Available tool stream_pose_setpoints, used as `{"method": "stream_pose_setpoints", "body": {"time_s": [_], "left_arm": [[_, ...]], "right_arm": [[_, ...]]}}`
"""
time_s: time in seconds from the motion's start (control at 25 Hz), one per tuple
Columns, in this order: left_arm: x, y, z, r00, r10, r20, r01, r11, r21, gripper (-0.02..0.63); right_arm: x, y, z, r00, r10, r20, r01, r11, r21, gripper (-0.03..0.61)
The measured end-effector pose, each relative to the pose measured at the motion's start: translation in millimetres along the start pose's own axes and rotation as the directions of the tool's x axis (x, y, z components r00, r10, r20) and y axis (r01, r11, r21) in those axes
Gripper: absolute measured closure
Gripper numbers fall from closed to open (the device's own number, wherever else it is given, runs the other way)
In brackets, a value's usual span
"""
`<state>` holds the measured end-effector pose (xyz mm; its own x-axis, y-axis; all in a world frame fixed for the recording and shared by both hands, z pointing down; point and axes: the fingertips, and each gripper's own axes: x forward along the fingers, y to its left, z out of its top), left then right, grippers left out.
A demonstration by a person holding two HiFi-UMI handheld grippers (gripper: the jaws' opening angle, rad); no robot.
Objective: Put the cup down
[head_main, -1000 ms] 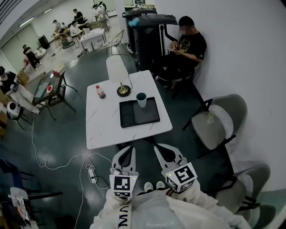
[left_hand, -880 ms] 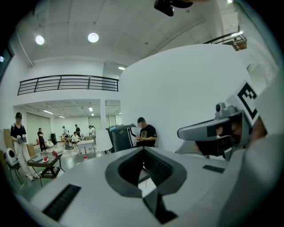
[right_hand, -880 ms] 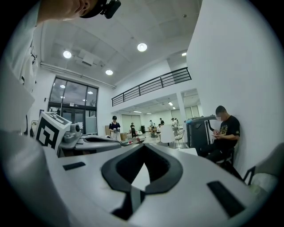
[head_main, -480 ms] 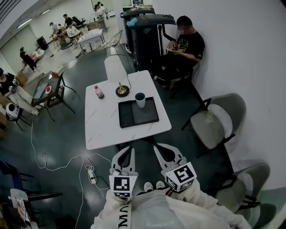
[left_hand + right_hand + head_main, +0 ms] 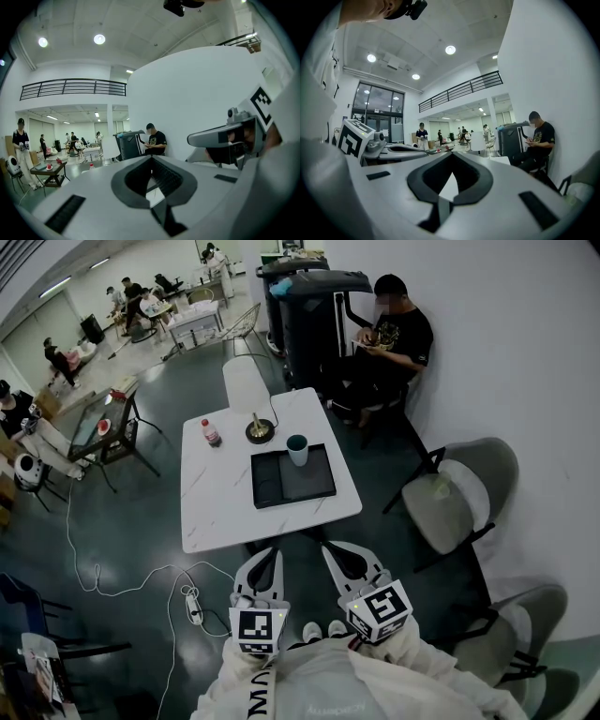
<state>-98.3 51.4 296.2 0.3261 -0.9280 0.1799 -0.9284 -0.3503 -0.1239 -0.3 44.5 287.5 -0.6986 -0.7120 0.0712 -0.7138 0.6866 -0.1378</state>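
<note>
Marbled table (image 5: 216, 502), black tray (image 5: 302, 484), cylindrical cup (image 5: 297, 449)

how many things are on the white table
4: a bottle at the far left, a round dark dish beside it, a black tray in the middle, and a cup standing at the tray's far edge.

A dark, glossy floor (image 5: 122, 512) lies under a white table (image 5: 225, 512). A plain white wall (image 5: 525, 352) stands on the right, with grey chairs (image 5: 459, 493) near it. A white chair (image 5: 246, 382) sits at the table's far end. Round ceiling lights (image 5: 99, 39) shine above a railed balcony (image 5: 72, 86). Tall windows (image 5: 377, 112) fill one side.
</note>
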Motion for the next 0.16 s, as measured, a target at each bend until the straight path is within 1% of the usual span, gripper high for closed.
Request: {"method": "stream_pose_setpoints", "body": {"time_s": [0.16], "left_arm": [[0.6,1.9,-1.6,1.0,0.003,-0.002,-0.003,1.0,-0.003,0.603]], "right_arm": [[2.1,0.4,-2.0,1.0,0.003,0.0,-0.003,1.0,0.004,0.574]]}}
